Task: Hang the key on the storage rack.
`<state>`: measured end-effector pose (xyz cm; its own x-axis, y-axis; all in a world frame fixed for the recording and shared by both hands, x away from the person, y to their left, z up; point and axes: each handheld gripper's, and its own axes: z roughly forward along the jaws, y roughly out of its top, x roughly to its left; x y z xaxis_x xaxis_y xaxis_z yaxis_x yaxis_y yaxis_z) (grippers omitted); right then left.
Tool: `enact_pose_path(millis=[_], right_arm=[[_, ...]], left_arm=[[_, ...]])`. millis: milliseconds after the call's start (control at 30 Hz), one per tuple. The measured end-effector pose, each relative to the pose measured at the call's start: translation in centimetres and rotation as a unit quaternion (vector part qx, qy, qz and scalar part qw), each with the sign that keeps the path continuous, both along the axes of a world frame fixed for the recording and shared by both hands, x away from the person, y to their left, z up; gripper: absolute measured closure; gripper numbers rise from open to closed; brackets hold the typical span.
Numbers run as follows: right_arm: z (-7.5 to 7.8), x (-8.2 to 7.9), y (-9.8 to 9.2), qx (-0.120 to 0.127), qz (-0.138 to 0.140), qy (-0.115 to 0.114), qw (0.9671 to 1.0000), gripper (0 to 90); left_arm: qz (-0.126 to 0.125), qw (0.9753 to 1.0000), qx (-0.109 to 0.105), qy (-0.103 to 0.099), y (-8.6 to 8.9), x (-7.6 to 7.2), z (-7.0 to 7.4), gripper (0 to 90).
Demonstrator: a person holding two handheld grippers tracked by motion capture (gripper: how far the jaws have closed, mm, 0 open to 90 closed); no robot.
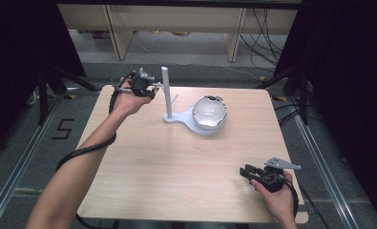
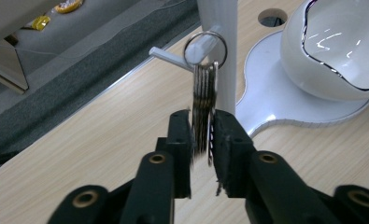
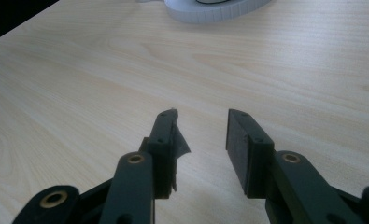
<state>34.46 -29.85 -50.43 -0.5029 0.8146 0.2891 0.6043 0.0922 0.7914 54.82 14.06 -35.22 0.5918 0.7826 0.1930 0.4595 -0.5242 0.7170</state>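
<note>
A bunch of keys (image 2: 204, 100) hangs by its ring (image 2: 222, 39) from a side peg (image 2: 170, 57) of a white post (image 1: 166, 90). The post rises from a white base (image 1: 179, 117) at the back of the table. My left gripper (image 1: 152, 90) is at that peg. In the left gripper view its jaws stand narrowly apart on either side of the keys (image 2: 202, 128), and the keys' lower ends are blurred and not pressed together. My right gripper (image 1: 247, 171) rests low near the table's front right, open with nothing between its fingers (image 3: 201, 123).
A glossy white bowl (image 1: 209, 112) sits on the round end of the base, right of the post. The wooden table (image 1: 176, 167) is bare across its middle and front. Shelving legs and cables lie on the floor beyond the far edge.
</note>
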Motion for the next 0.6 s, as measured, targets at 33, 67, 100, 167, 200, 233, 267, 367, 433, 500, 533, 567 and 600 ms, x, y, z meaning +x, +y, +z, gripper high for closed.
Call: enact_pose_path(millis=[33,67,100,167,200,233,267,367,433,500,533,567,600], right_arm=[[0.0,-0.1,-0.1,0.002,0.003,-0.005,1.0,64.2],[0.0,-0.1,-0.1,0.002,0.003,-0.005,1.0,64.2],[0.0,-0.1,0.0,0.003,0.002,0.002,1.0,64.2],[0.0,0.0,0.0,-0.001,0.003,-0.001,1.0,64.0],[-0.1,0.2,-0.1,-0.01,0.005,-0.017,0.9998,63.9],[-0.1,0.1,-0.1,-0.014,0.004,-0.015,0.9998,63.8],[-0.1,0.1,-0.1,-0.014,0.004,-0.015,0.9998,63.8],[0.0,0.0,0.1,0.001,-0.001,0.0,1.0,63.4],[-0.1,0.1,-0.1,-0.006,0.003,-0.016,0.9998,63.2],[0.0,0.1,-0.2,-0.002,0.008,-0.015,0.9998,62.8],[-0.1,0.2,-0.2,-0.01,0.005,-0.022,0.9997,62.6],[-0.1,0.2,-0.2,-0.01,0.005,-0.022,0.9997,62.6],[-0.1,0.2,-0.1,-0.008,0.0,-0.017,0.9998,62.4]], left_arm=[[-0.002,1.0,0.003,-0.004,0.1,-0.3,0.1,72.1],[-0.002,1.0,0.003,-0.004,0.1,-0.3,0.1,70.6],[-0.003,1.0,0.0,-0.008,0.1,-0.4,0.2,70.6],[-0.005,0.9999,-0.004,-0.013,0.3,-0.8,0.2,67.8],[-0.008,0.9998,-0.009,-0.016,0.6,-1.3,0.4,66.4],[-0.011,0.9997,-0.009,-0.019,0.9,-1.5,0.4,65.1],[-0.011,0.9997,-0.009,-0.019,0.9,-1.5,0.4,63.6],[-0.01,0.9996,-0.01,-0.025,1.7,-2.4,0.5,60.3],[-0.008,0.9991,-0.025,-0.034,2.6,-3.2,0.5,58.1],[-0.009,0.9991,-0.023,-0.035,3.3,-3.9,0.7,55.3],[-0.009,0.9991,-0.023,-0.035,3.3,-3.9,0.7,54.0],[-0.005,0.9986,-0.035,-0.039,3.5,-4.3,0.6,54.0],[-0.001,0.9981,-0.043,-0.044,3.9,-4.7,0.6,53.2]])
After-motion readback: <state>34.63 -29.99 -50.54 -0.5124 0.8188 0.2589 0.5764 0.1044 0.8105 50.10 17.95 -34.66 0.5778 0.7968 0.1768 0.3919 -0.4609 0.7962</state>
